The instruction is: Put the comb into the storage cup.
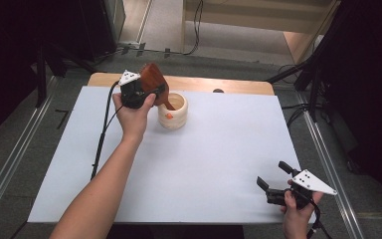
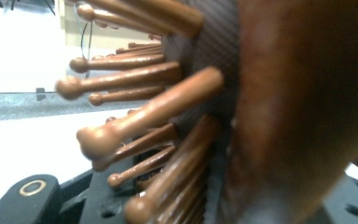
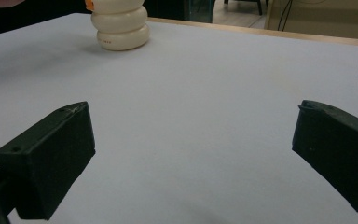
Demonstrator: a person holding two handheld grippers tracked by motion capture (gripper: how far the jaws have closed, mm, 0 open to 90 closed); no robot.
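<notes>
The left gripper (image 1: 151, 93) is clamped on a wooden hairbrush (image 1: 153, 79), held above the far left part of the white table (image 1: 219, 149). The brush is tilted, its broad reddish-brown head up and to the left, its handle slanting down into the mouth of a cream cup (image 1: 172, 111) that stands just right of the left hand (image 1: 133, 115). Whether the handle touches the cup's inner wall cannot be told. In the left gripper view the brush (image 2: 279, 112) sits very close to the lens, its ball-tipped wooden bristles (image 2: 135, 126) pointing left and the dark cushion behind them. The cup has a ribbed, stacked-ring body with a small orange mark on its side, and in the right gripper view it (image 3: 120, 25) stands far off on the white surface. The right gripper (image 1: 273, 180) rests low at the near right corner of the table, well apart from the cup, its jaws spread wide with nothing between them
</notes>
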